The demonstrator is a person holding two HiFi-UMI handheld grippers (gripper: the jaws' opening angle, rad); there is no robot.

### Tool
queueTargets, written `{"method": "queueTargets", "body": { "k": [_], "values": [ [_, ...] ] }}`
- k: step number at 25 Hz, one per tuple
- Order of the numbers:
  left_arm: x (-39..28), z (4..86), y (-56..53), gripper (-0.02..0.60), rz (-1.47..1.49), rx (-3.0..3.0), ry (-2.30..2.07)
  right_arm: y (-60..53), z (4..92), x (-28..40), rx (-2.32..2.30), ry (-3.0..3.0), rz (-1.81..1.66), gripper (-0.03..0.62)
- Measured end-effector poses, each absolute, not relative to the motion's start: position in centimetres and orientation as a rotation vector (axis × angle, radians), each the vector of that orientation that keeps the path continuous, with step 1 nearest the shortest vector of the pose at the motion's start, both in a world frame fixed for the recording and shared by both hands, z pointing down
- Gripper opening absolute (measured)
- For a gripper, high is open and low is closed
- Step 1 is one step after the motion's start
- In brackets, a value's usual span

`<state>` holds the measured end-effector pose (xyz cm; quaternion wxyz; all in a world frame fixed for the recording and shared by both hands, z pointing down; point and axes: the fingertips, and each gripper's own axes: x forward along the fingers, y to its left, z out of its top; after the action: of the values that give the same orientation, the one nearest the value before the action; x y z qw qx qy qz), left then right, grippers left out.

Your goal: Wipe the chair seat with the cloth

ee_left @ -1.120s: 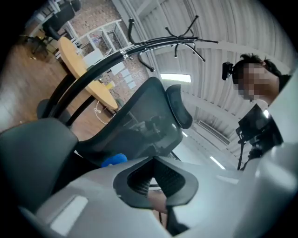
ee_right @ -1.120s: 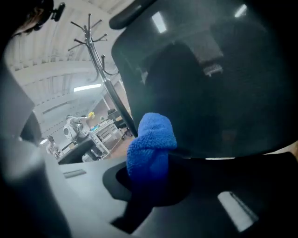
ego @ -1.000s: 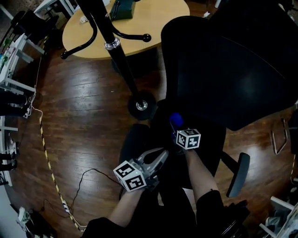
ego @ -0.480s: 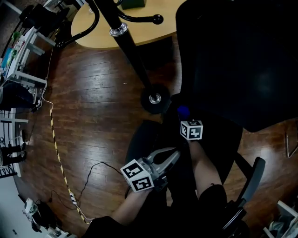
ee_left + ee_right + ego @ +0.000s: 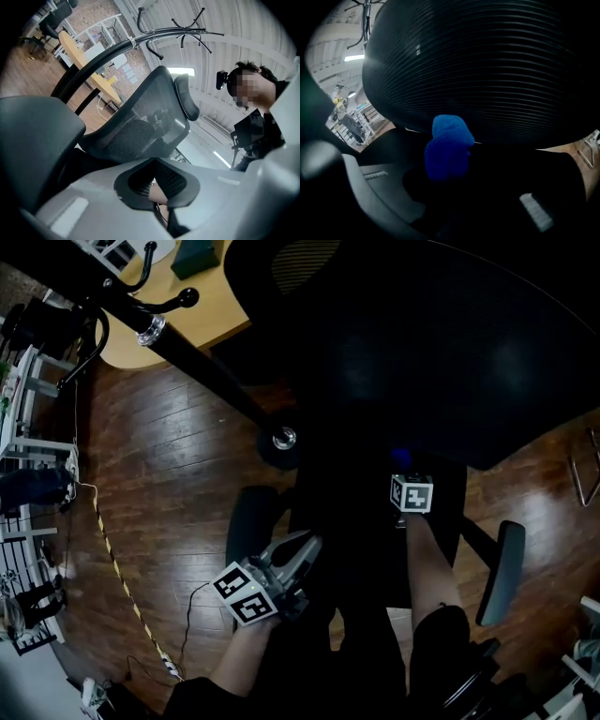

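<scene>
Starting at the left of the chair, the left gripper (image 5: 305,547) hangs just beside the near armrest (image 5: 246,521), its jaws drawn together on nothing, so it is not steadying anything. Ahead of it, the round foot of a coat stand (image 5: 281,439) sits on the wooden floor close to the chair's front left. The chair seat (image 5: 361,521) lies between the two grippers, very dark and hard to read, with the broad mesh backrest (image 5: 450,352) rising beyond it. To the right, the right gripper (image 5: 440,185) has its jaws clamped on a blue cloth (image 5: 447,145), which is bunched into a small wad poking out past the tips, low over the seat near the foot of the backrest. I cannot tell whether it is touching the seat. The likely trouble is that, with so little cloth showing, the jaw tips may rub the seat instead of the fabric. A firm stroke may also turn or roll the unheld chair, perhaps into the coat stand. The wad could slip out under drag as well. No container is in play. A dark green thing sits on the tabletop (image 5: 220,310) far left of the chair, and I cannot tell whether it holds anything.
</scene>
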<state>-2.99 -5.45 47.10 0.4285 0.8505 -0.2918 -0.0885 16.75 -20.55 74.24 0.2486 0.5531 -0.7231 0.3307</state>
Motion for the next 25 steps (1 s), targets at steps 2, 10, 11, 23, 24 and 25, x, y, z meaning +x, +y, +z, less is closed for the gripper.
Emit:
{"method": "queueTargets", "body": {
  "k": [2, 10, 11, 23, 24, 25],
  "values": [
    [-2.8, 47.1, -5.3, 0.002, -0.199, 2.133, -0.722, -19.6, 74.4, 20.4, 1.555, -1.917, 0.895, 0.035],
    [-2.4, 47.0, -5.5, 0.002, -0.161, 2.130, -0.721, -15.5, 72.6, 33.1, 1.777, -1.696, 0.876, 0.035],
    [-2.4, 46.9, -5.6, 0.002, -0.154, 2.129, -0.722, -15.2, 72.5, 33.7, 1.788, -1.693, 0.886, 0.035],
    [-3.0, 46.2, -4.3, 0.002, -0.222, 2.135, -0.705, -15.1, 72.1, 33.2, 1.786, -1.683, 0.899, 0.035],
    [-3.2, 46.0, -4.2, 0.002, -0.233, 2.135, -0.705, -15.4, 72.2, 32.1, 1.775, -1.707, 0.911, 0.035],
    [-3.5, 45.7, -4.2, 0.002, -0.242, 2.134, -0.706, -15.9, 72.1, 30.6, 1.756, -1.744, 0.923, 0.035]
  ]
}}
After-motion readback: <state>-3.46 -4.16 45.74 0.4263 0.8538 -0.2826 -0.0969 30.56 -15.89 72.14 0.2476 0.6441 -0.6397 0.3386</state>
